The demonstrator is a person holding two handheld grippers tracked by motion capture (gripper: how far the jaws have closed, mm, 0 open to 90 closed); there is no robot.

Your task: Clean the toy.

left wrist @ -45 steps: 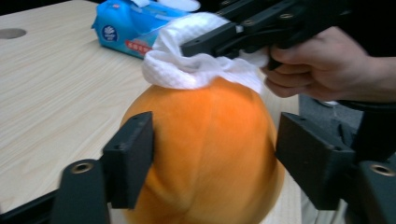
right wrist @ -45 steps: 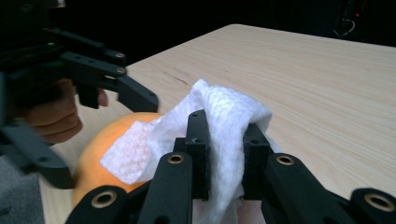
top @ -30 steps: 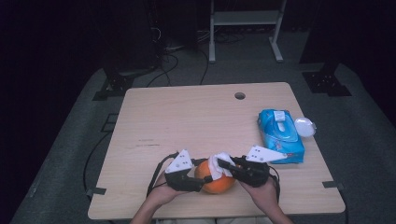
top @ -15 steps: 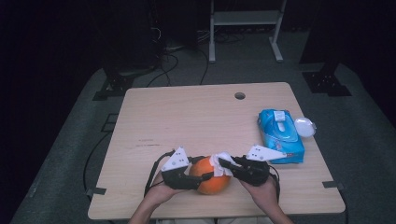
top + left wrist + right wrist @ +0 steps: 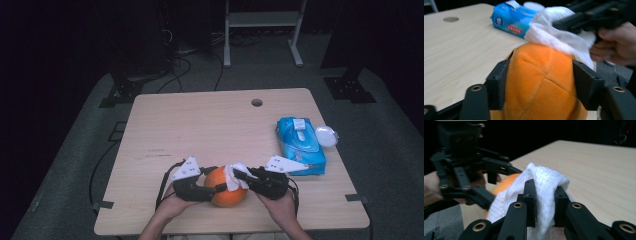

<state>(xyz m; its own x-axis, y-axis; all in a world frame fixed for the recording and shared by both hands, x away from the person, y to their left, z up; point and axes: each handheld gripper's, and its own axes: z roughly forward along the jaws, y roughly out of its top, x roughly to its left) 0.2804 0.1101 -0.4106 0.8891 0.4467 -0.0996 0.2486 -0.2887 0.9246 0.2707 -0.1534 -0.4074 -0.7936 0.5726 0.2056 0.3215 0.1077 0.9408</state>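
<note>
An orange plush ball [image 5: 227, 194] rests on the wooden table [image 5: 210, 125] near its front edge. My left gripper [image 5: 216, 181] reaches in from the left and holds the ball [image 5: 541, 62] between its two pads, which press on its sides; its jaws have just been opening a little, with the ball still between them. My right gripper [image 5: 239, 176] comes from the right, shut on a folded white wipe [image 5: 541, 180]. The wipe [image 5: 554, 37] lies against the ball's top right side.
A blue pack of wipes [image 5: 300, 145] lies at the right of the table, with a small white lid [image 5: 327, 136] at its far edge. A round cable hole [image 5: 257, 102] sits near the back edge. Dark floor and stands surround the table.
The left gripper and the ball have shifted slightly left, and its jaws stand a little wider. The right gripper with the wipe has stayed on the ball's top.
</note>
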